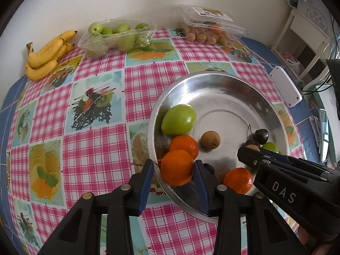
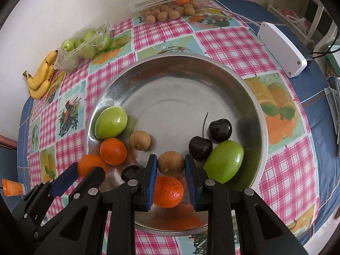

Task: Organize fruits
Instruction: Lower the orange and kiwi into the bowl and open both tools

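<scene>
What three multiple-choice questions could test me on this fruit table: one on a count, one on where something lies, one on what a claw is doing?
1. How many green fruits are in the metal bowl?
A) none
B) two
C) five

2. Where do the bananas lie?
A) in the metal bowl
B) in the lidded clear box
C) on the tablecloth by the wall

3. What is the right claw doing?
A) closed on a brown round fruit
B) gripping a banana
C) hanging wide open over bare cloth

Answers:
1 B: one green fruit sits at the bowl's left, another at its right.
2 C: the bunch rests on the cloth's far corner against the wall.
3 A: both blue pads press the brown fruit's sides.
</scene>
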The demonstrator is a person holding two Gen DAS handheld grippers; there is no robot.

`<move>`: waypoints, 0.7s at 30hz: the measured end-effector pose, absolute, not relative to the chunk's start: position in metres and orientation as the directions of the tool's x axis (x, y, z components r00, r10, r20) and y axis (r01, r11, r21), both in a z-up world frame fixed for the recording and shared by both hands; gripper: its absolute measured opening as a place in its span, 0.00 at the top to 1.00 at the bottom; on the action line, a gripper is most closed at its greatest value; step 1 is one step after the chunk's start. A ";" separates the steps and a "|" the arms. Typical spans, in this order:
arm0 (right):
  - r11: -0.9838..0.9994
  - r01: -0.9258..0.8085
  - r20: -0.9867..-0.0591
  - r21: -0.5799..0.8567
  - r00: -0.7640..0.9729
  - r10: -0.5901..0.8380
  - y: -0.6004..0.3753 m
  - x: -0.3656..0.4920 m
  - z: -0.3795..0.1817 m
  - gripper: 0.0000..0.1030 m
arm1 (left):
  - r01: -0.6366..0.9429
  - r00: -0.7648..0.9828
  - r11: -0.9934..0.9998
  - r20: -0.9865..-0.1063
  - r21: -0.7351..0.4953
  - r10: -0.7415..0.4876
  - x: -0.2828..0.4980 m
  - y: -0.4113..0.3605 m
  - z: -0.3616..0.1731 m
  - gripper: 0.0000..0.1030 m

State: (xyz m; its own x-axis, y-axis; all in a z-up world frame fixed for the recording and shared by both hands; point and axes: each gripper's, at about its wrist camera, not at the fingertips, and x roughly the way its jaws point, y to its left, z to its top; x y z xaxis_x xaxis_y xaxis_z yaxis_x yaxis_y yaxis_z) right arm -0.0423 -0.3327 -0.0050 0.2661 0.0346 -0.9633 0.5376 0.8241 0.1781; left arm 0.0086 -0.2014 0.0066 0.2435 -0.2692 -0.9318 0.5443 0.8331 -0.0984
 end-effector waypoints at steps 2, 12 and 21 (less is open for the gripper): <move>0.822 0.540 -0.963 0.180 0.269 0.034 -0.334 -0.044 -0.004 0.73 | 0.544 0.239 0.833 -0.933 -0.100 -0.268 0.009 -0.201 0.007 0.50; 0.826 0.531 -0.956 0.190 0.292 0.031 -0.332 -0.045 0.004 0.71 | 0.533 0.247 0.839 -0.928 -0.109 -0.278 0.012 -0.196 0.014 0.44; 0.825 0.531 -0.953 0.191 0.301 0.026 -0.334 -0.046 0.008 0.64 | 0.459 0.255 0.877 -0.924 -0.143 -0.284 0.028 -0.173 0.020 0.40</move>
State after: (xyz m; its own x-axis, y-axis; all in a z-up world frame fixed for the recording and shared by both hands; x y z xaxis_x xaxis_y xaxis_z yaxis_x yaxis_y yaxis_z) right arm -0.0463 -0.3337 0.0077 0.3011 0.0263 -0.9532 0.5313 0.8255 0.1906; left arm 0.0275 -0.1727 0.0197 0.2548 -0.2839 -0.9244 0.4588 0.8770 -0.1429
